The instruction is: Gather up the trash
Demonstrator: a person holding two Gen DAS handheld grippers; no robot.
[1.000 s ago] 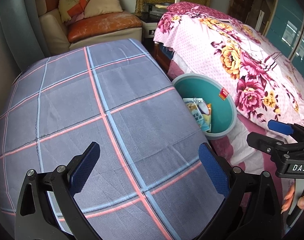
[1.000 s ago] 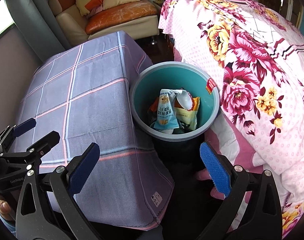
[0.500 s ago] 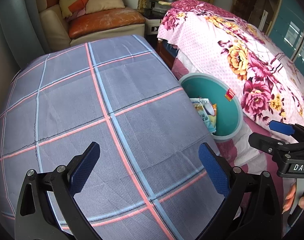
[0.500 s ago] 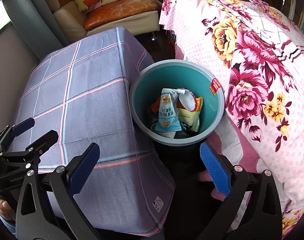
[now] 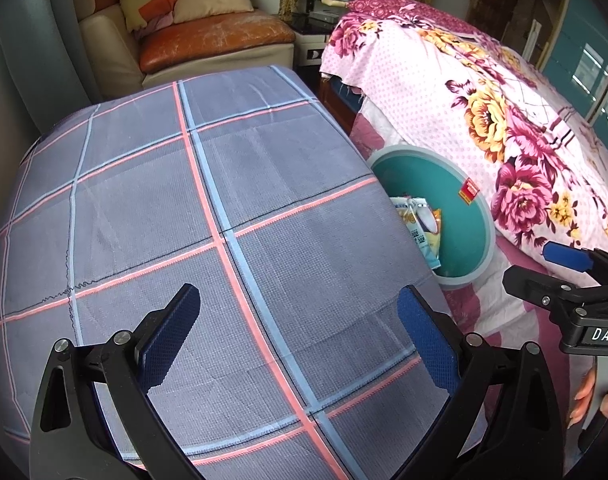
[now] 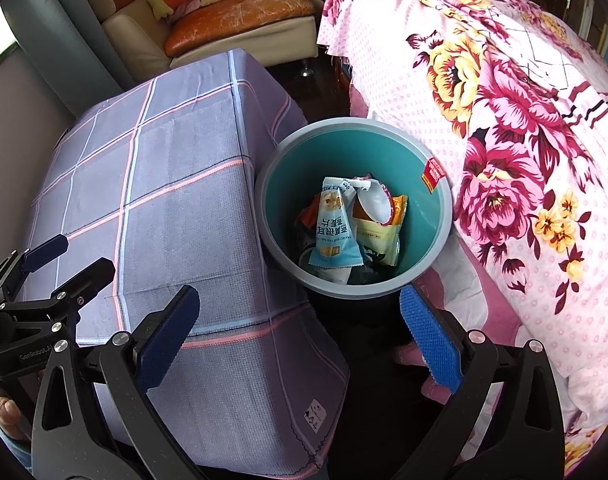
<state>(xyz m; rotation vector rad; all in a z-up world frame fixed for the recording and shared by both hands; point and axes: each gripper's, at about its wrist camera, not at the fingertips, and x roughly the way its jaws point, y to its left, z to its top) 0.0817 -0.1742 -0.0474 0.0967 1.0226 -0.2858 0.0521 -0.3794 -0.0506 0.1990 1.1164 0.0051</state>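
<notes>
A teal bin [image 6: 384, 160] [image 5: 464, 236] stands on the floor between the table and the bed. Inside it lie a light-blue snack wrapper [image 6: 334, 232], a yellow packet [image 6: 378, 236] and other crumpled trash. My right gripper [image 6: 299, 340] hovers open and empty near the bin's front rim. Over the plaid tablecloth [image 5: 183, 220] my left gripper [image 5: 299, 340] is open with nothing between its fingers. Each gripper shows at the edge of the other's view: the right one [image 5: 544, 276], the left one [image 6: 67, 260].
A bed with a pink floral cover [image 6: 524, 120] rises right of the bin. Behind the table stands a beige sofa [image 5: 207, 48] with an orange cushion and pillows. A grey curtain [image 6: 43, 32] hangs at the left. Dark floor lies below the bin.
Both grippers have drifted slightly backward and leftward, so the bin sits a little further right in the views. Both stay open and empty.
</notes>
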